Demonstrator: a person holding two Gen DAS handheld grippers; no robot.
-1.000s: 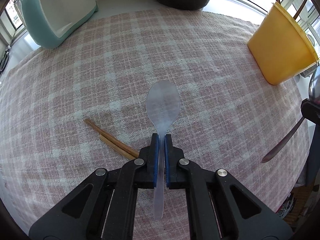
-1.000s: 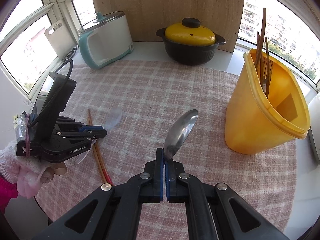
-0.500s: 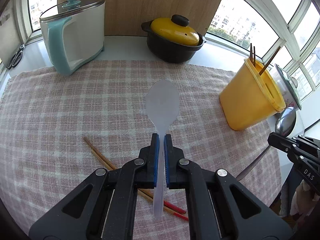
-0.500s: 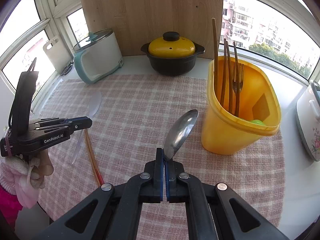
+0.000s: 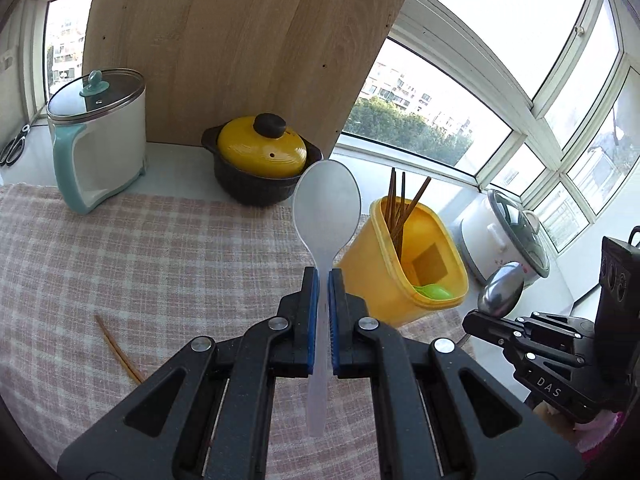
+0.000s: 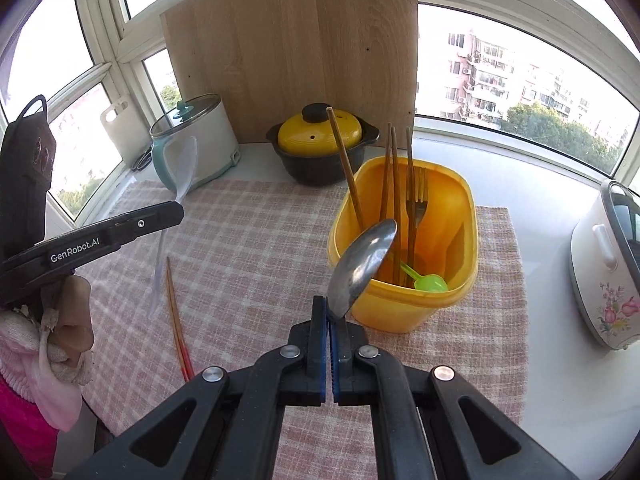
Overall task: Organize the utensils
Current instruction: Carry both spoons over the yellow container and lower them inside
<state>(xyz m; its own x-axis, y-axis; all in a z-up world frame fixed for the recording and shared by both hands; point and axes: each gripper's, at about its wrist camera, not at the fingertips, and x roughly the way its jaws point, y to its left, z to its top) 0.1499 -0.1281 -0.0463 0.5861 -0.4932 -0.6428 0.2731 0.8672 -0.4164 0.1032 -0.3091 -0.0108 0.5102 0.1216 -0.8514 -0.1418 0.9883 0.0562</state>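
My left gripper (image 5: pixel 323 276) is shut on a translucent white plastic spoon (image 5: pixel 326 208), held high above the table with its bowl up; it also shows in the right wrist view (image 6: pixel 185 168). My right gripper (image 6: pixel 330 312) is shut on a metal spoon (image 6: pixel 362 264), lifted just in front of the yellow utensil holder (image 6: pixel 404 312). The holder (image 5: pixel 372 264) contains chopsticks (image 6: pixel 394 184), a fork (image 6: pixel 418 196) and a green scoop (image 6: pixel 428 282). A pair of chopsticks (image 6: pixel 176 320) lies on the checked cloth at the left.
A yellow-lidded black pot (image 6: pixel 322 148) and a teal-and-white cooker (image 6: pixel 196 148) stand at the back before a wooden board (image 6: pixel 296 48). A white floral rice cooker (image 6: pixel 608 272) stands at the right. Scissors (image 5: pixel 14 146) lie on the far-left sill.
Both grippers have risen with their spoons. The right gripper has come closer to the yellow holder, and the left gripper has tilted up, so the holder sits nearer its centre.
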